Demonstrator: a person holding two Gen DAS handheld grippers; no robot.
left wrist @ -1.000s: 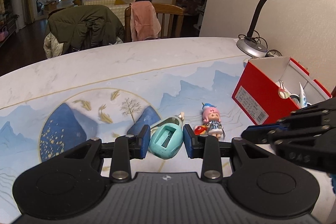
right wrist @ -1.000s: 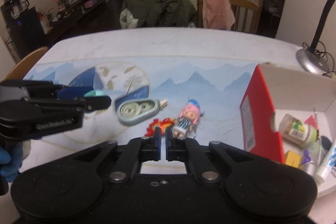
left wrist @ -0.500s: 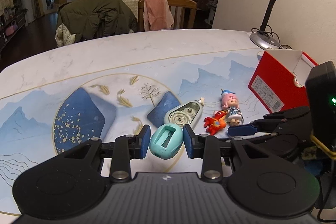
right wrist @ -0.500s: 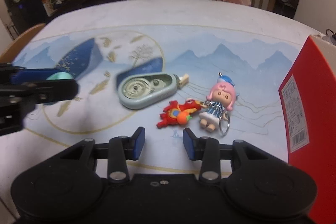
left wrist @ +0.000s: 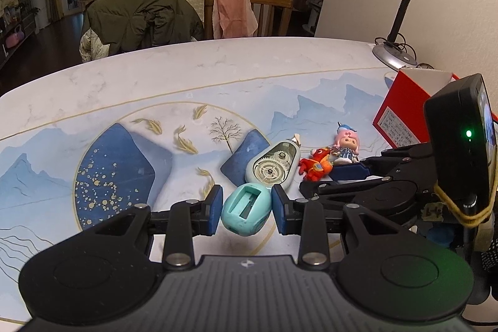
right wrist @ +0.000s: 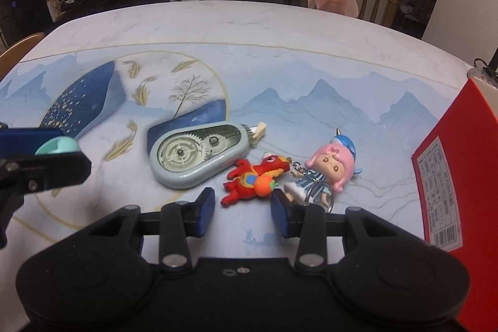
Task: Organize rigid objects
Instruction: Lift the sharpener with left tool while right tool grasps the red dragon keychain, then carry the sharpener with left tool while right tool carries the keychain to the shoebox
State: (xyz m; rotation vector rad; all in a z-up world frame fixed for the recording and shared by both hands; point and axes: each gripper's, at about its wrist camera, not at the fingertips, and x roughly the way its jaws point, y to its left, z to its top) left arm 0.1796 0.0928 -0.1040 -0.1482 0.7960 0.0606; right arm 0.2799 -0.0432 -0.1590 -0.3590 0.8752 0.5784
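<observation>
Left gripper [left wrist: 246, 209] pinches a teal pencil sharpener [left wrist: 246, 207] above the worktop [left wrist: 155, 77]. Right gripper [right wrist: 242, 209], jaws spread and empty after just opening, has descended toward the red dragon charm [right wrist: 252, 178]. Next: straddle it, close, carry to the red box [right wrist: 451, 176].

A teal egg-shaped sharpener [left wrist: 246, 212] is held aloft; tape dispenser [right wrist: 196, 156], red dragon [right wrist: 252, 181] and pink-haired doll [right wrist: 326, 173] lie together.

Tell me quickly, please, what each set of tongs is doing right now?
Left tongs: shut on the teal pencil sharpener.
Right tongs: open, holding nothing, just short of the red dragon charm.
</observation>
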